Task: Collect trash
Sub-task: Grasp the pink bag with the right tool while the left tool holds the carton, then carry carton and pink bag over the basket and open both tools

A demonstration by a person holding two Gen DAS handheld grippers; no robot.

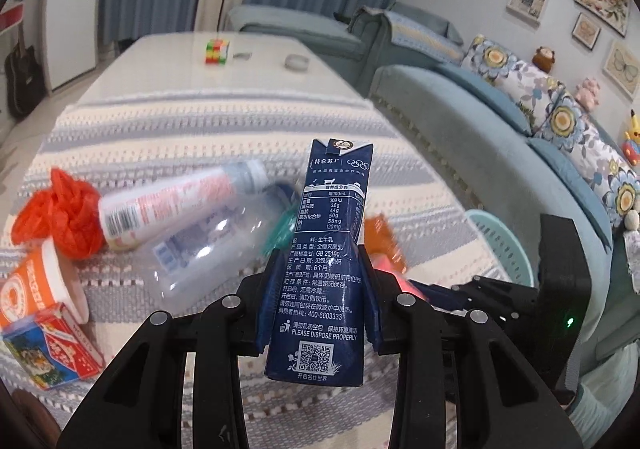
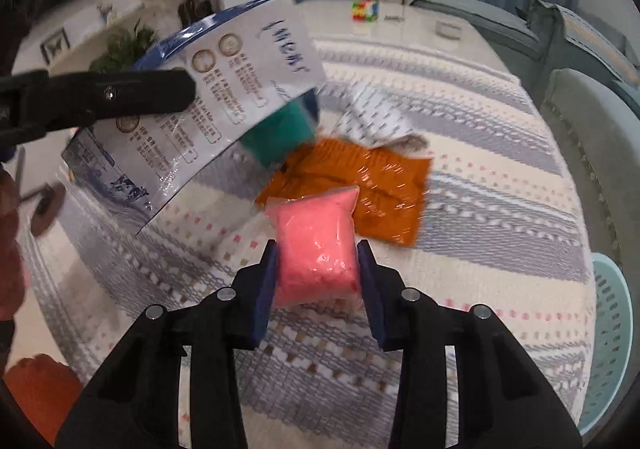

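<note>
My left gripper (image 1: 318, 269) is shut on a dark blue milk carton (image 1: 324, 249) and holds it upright above the striped tablecloth (image 1: 200, 121). The same carton (image 2: 224, 89), white side showing, is in the right wrist view, held by the left gripper's finger (image 2: 120, 95). My right gripper (image 2: 316, 269) is shut on a pink plastic packet (image 2: 316, 245) held just above the cloth. An orange wrapper (image 2: 372, 185) lies flat beyond it.
On the cloth at left lie a clear plastic bottle (image 1: 208, 249), a small white bottle (image 1: 172, 205), a crumpled orange bag (image 1: 60, 217), an orange cup (image 1: 36, 289) and a small box (image 1: 52, 353). A pale green basket (image 2: 612, 345) stands beside the table at right. A sofa (image 1: 500, 137) is beyond.
</note>
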